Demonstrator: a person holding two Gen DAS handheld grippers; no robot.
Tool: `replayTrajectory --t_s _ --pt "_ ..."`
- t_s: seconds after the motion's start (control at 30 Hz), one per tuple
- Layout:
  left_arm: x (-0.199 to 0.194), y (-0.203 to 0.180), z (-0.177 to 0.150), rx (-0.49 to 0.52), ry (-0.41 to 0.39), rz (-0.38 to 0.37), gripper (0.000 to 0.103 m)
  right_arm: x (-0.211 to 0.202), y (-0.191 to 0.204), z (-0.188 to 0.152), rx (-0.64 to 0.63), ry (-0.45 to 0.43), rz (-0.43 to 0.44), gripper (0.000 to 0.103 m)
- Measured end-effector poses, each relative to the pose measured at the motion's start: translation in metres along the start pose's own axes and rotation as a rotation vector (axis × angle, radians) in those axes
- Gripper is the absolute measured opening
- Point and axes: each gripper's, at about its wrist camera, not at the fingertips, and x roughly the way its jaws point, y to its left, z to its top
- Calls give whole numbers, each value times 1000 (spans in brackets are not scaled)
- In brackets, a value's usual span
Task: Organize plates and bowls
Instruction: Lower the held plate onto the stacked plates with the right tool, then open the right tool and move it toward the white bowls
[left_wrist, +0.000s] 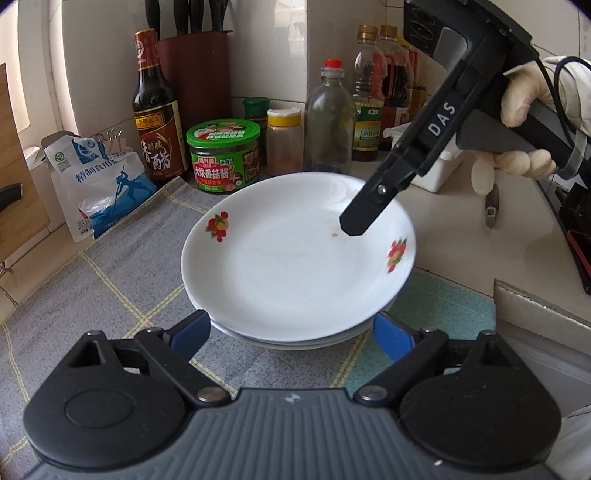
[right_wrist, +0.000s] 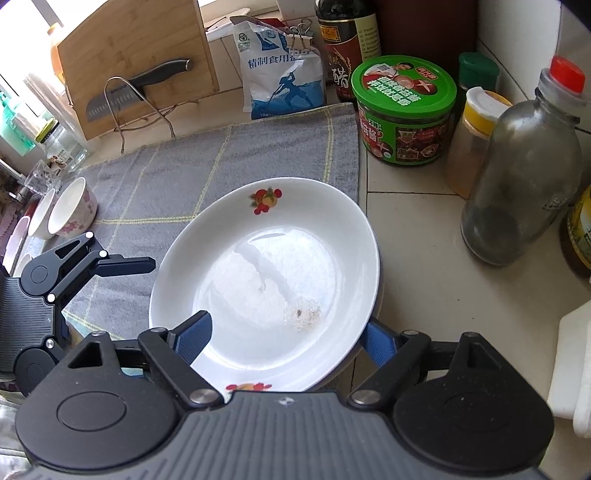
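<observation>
A white plate (left_wrist: 295, 258) with red fruit prints is sitting on top of a stack of plates (left_wrist: 295, 341) on a grey checked cloth (left_wrist: 110, 277), in the middle of both views. The left gripper (left_wrist: 291, 334) is standing spread wide at six o'clock of the stack, its blue fingers (left_wrist: 188, 332) lying either side of the stack's near edge; I cannot tell whether they are touching it. In the left wrist view the right gripper (left_wrist: 356, 221) is reaching in from two o'clock, held by a gloved hand (left_wrist: 524, 110), its tip hovering over the top plate.

In the right wrist view that gripper's jaws are standing apart, one finger over the plate's inside, the other below its outer rim, not pinching. Two small bowls (right_wrist: 72, 210) are lying at nine o'clock. A green-lidded jar (right_wrist: 402, 110) and a glass bottle (right_wrist: 524, 166) are standing at one and two o'clock.
</observation>
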Motion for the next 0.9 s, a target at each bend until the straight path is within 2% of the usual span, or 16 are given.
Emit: replayTrajectory --t_s 0.2,0.37,0.5,0.7,0.9 --pt "-12 2 1 -23 -40 19 96 -4 10 -3 -43 -14 -31 102" --pt "-28 5 -1 -42 -67 57 98 -8 36 -1 -119 -70 -55 103" --pt "-44 9 -4 -66 -96 112 99 -4 67 0 -214 -141 -143 103" --pt "-70 21 -18 -111 -115 196 99 0 114 0 -319 -259 -183 103" --pt "-104 33 -43 -177 -108 308 99 4 153 1 -333 -337 -148 103"
